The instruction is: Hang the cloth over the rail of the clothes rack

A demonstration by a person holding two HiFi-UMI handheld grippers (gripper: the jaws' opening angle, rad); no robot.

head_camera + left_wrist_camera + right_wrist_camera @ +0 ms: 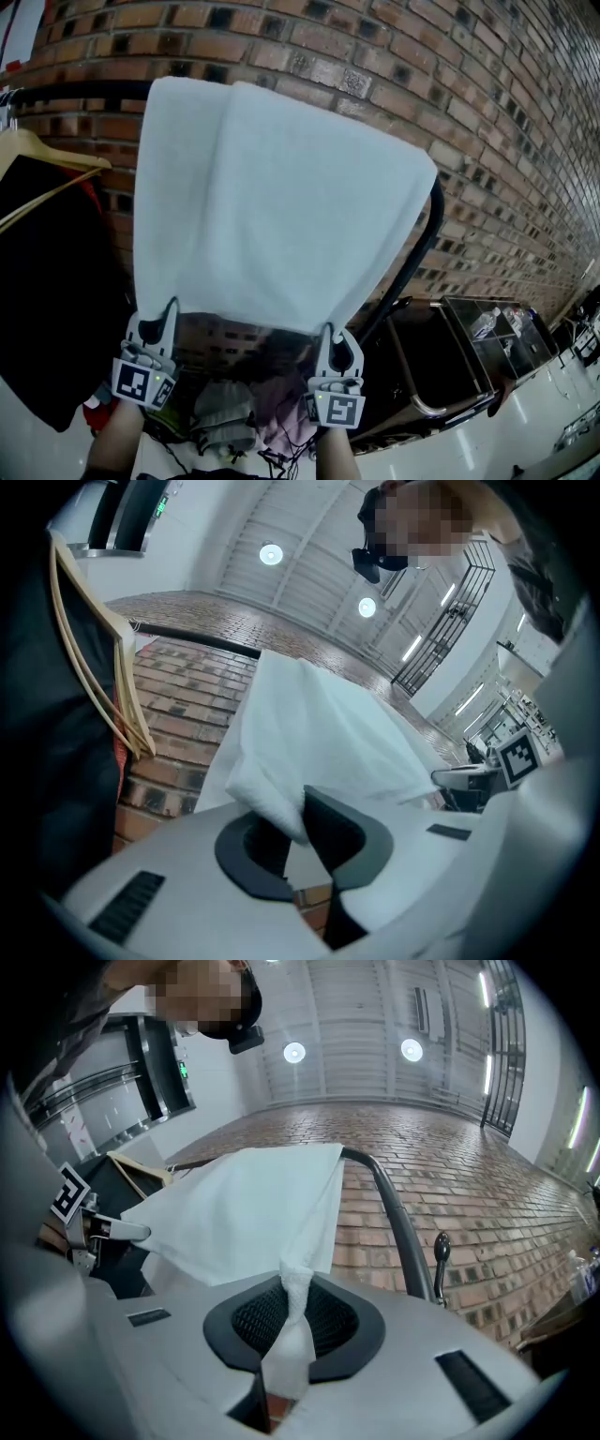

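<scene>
Head view: soft, light cloth [272, 206] drapes over the rail [429, 225], lower corners judged the best hold; left gripper view: left gripper [298, 822] clamps one corner; right gripper view: right gripper [292, 1321] pinches the other, bunched.

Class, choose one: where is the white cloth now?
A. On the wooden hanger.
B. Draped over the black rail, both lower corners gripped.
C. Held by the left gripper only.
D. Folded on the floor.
B: the white cloth hangs over the black rail, and the left gripper and right gripper each pinch a lower corner.
</scene>
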